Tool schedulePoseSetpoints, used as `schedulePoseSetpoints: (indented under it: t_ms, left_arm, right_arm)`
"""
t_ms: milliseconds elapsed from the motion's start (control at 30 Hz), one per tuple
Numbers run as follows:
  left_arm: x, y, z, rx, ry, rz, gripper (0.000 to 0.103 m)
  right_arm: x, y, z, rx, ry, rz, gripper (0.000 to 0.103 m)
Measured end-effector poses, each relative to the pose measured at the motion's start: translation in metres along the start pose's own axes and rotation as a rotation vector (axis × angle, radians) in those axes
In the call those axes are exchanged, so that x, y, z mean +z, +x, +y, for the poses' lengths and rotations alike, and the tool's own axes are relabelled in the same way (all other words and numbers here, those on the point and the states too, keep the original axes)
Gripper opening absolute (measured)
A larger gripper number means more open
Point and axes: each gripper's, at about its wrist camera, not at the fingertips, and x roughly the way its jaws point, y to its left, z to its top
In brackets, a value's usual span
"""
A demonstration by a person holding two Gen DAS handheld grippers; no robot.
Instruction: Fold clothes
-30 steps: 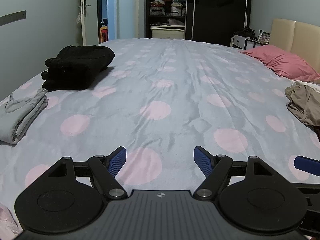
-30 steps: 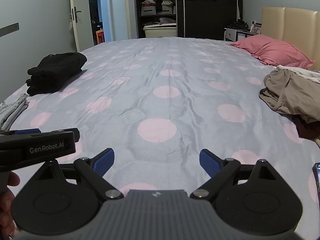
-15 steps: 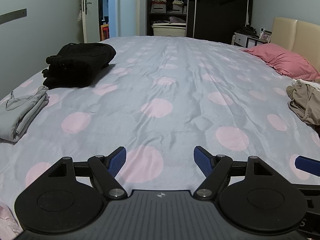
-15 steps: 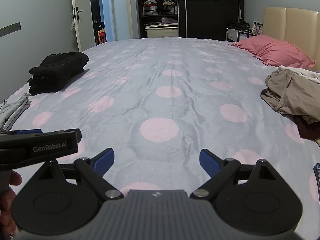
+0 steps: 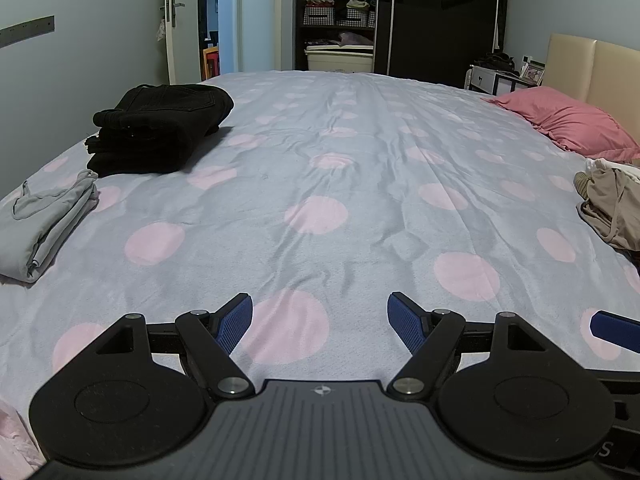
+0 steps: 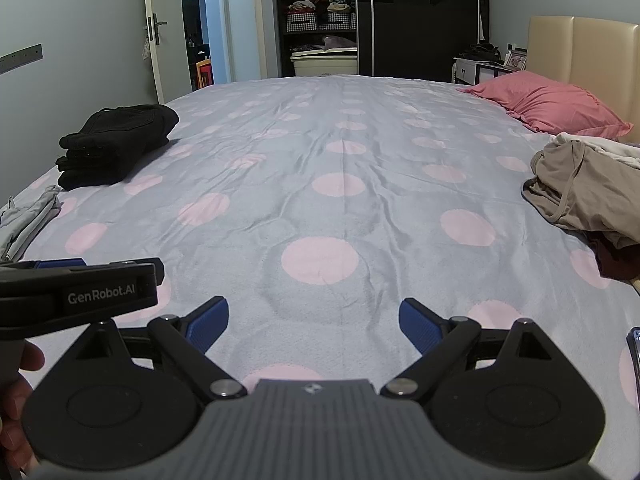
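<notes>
Both grippers, left gripper (image 5: 320, 316) and right gripper (image 6: 314, 320), hover empty with fingers spread above the bed's (image 6: 332, 208) near edge.
Unfolded beige garment (image 6: 588, 196) lies heaped at the right edge, nearer the right gripper; folded black stack (image 5: 160, 128) and grey garment (image 5: 44, 216) occupy the left edge.

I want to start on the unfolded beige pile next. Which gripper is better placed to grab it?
Probably right. The beige pile lies on the right side of the bed, the right gripper is open and empty there, and the left gripper sits further left.
</notes>
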Motion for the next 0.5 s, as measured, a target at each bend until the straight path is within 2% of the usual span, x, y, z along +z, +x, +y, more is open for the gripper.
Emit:
schedulePoseSetpoints:
  t_ms: [500]
  left_arm:
    - [0.0004, 0.0011, -0.0014, -0.002, 0.0, 0.006, 0.074]
  right_arm:
    - [0.0002, -0.0004, -0.0016, 0.003, -0.002, 0.001, 0.094]
